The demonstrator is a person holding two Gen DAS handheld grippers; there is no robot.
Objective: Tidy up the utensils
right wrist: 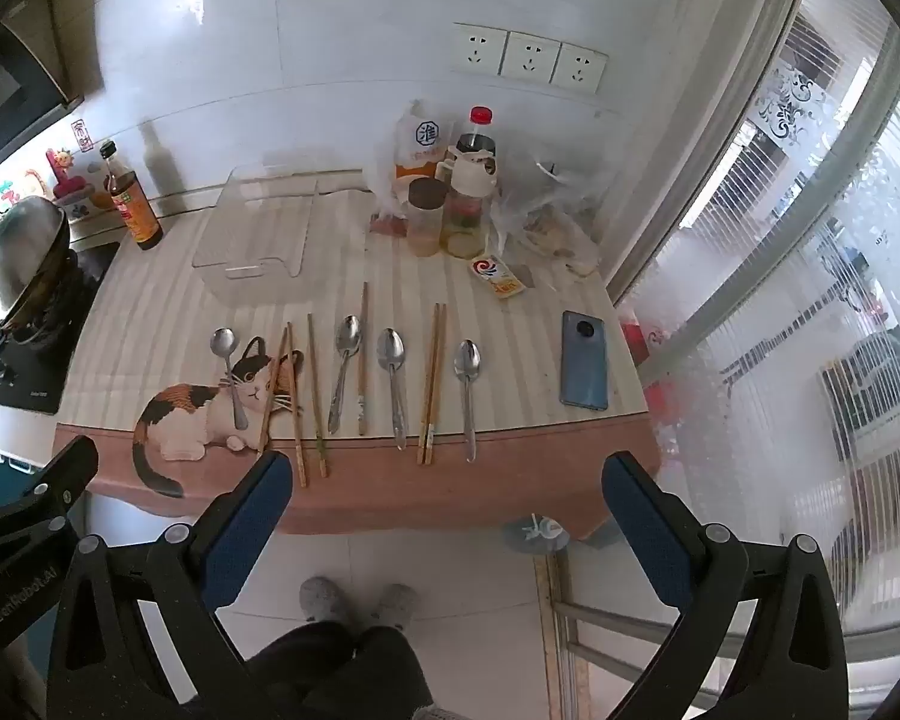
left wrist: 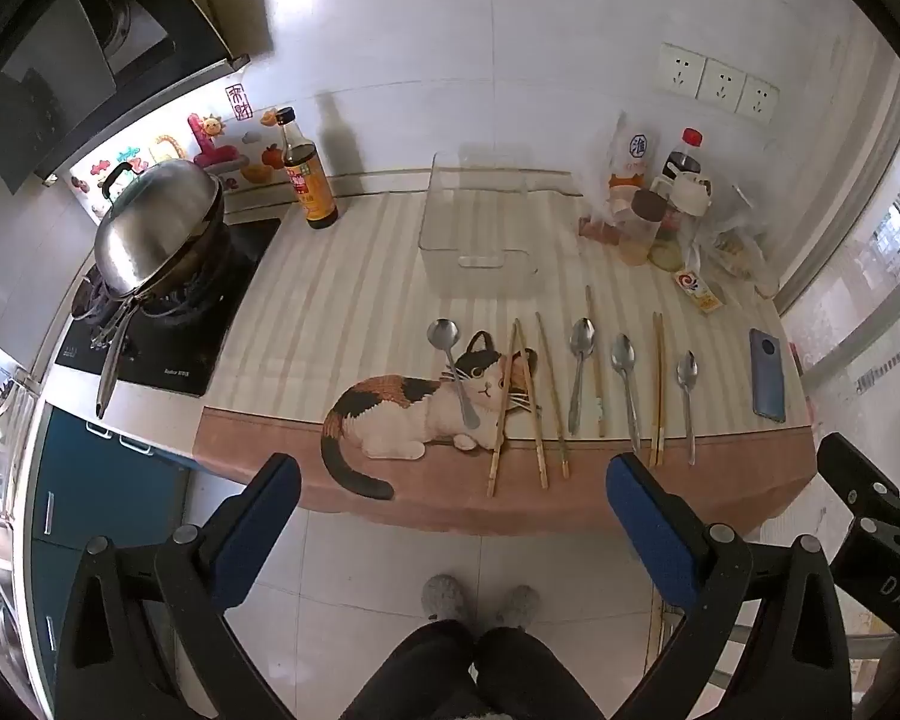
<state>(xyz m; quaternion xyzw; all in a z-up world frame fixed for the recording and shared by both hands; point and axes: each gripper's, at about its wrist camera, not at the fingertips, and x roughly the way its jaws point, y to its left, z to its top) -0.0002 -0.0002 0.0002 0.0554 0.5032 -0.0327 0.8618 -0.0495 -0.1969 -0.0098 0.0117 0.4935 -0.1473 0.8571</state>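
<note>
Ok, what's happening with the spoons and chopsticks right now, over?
Left gripper and right gripper open, empty, short of the table. Spoons and chopsticks untouched. Clear bin empty. Nothing blocking.

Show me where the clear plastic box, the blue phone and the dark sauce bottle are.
clear plastic box (left wrist: 480,262): left wrist view, on its front handle.
blue phone (right wrist: 583,369): right wrist view, on the middle of its back.
dark sauce bottle (left wrist: 310,186): left wrist view, on its label.

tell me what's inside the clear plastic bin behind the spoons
The clear plastic bin looks empty: only the striped tablecloth shows through its walls. Glare on the far side hides a little.
</note>
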